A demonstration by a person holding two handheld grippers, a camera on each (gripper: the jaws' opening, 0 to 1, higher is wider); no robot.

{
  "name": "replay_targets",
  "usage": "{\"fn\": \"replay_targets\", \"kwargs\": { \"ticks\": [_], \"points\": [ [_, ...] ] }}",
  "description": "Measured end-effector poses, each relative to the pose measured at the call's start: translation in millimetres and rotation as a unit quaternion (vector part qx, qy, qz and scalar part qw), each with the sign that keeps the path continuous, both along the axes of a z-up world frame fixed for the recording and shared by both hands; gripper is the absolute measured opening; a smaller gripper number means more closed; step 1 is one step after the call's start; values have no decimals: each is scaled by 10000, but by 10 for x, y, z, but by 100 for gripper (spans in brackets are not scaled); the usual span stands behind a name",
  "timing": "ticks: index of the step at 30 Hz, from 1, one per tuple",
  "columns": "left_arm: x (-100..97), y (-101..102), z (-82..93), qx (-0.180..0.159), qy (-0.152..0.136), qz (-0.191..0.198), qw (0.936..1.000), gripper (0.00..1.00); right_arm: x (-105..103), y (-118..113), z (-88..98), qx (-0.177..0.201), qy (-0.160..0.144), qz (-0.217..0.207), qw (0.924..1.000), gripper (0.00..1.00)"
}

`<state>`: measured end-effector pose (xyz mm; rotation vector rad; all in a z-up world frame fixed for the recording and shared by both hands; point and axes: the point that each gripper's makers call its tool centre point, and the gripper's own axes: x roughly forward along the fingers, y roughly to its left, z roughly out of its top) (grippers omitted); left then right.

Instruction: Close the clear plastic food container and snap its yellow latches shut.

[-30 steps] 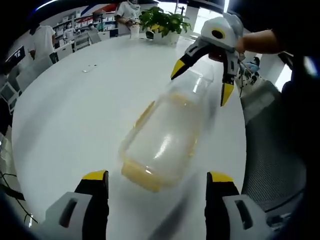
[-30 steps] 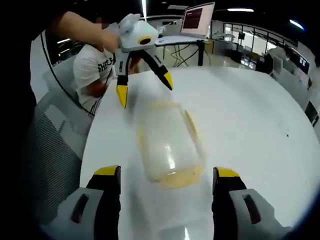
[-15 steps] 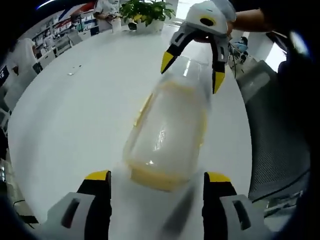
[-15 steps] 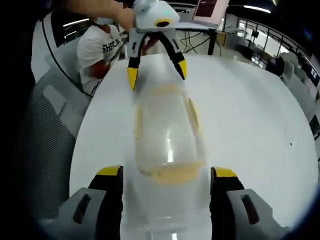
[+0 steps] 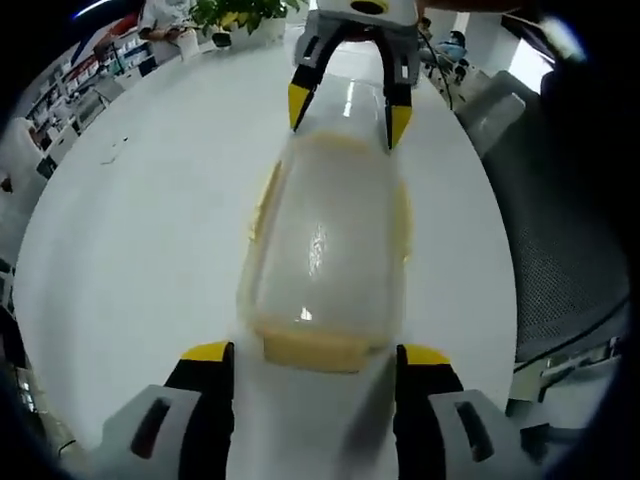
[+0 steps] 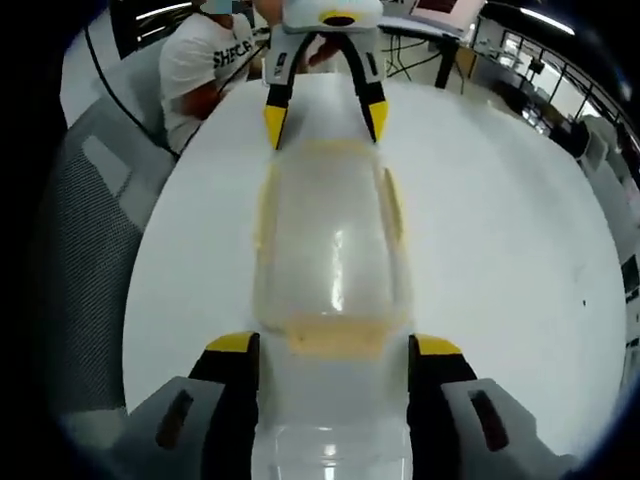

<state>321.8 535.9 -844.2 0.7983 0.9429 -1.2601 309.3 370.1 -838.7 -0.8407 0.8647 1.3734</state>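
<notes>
both tongs (image 5: 312, 354) (image 6: 333, 347) now apparently straddle container (image 5: 325, 250) ends.

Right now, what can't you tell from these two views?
- Latches: snapped or loose, hidden by motion blur, left gripper view.
- Container: contents unreadable through the cloudy lid, right gripper view.
- Left gripper, right gripper: contact with the container's ends unclear; open jaws straddle them, blurred.

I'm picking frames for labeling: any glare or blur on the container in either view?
Left gripper view: bright glints on the container lid, near yellow latch smeared by blur. Right gripper view: a vertical glare streak on the lid, edges soft, and fisheye bending of the table.
</notes>
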Motion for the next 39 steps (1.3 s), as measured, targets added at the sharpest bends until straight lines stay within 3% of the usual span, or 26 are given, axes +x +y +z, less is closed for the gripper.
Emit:
{"fn": "replay_targets", "kwargs": {
  "ticks": [12, 17, 19, 27, 31, 39],
  "points": [
    [32, -11, -28, 145, -98, -386, 9991, 52, 18, -11, -48, -194, 45, 53, 9998, 49],
    [74, -19, -18, 148, -110, -444, 9988, 42, -1, -1, -85, -293, 187, 9, 9994, 42],
    [72, -12, -13, 175, -87, -478, 9987, 34, 14, 6, -84, -318, 121, 50, 9994, 40],
    [53, -28, -11, 159, -189, -553, 9982, 34, 18, 19, -101, -610, -28, 233, 9979, 38],
    [-9, -55, -13, 97, -237, -867, 9959, 34, 31, 53, -117, -845, -44, 279, 9960, 39],
    [20, -56, -34, 361, -175, -735, 9965, 35, 40, 12, -114, -927, -30, 334, 9951, 40]
  ]
}}
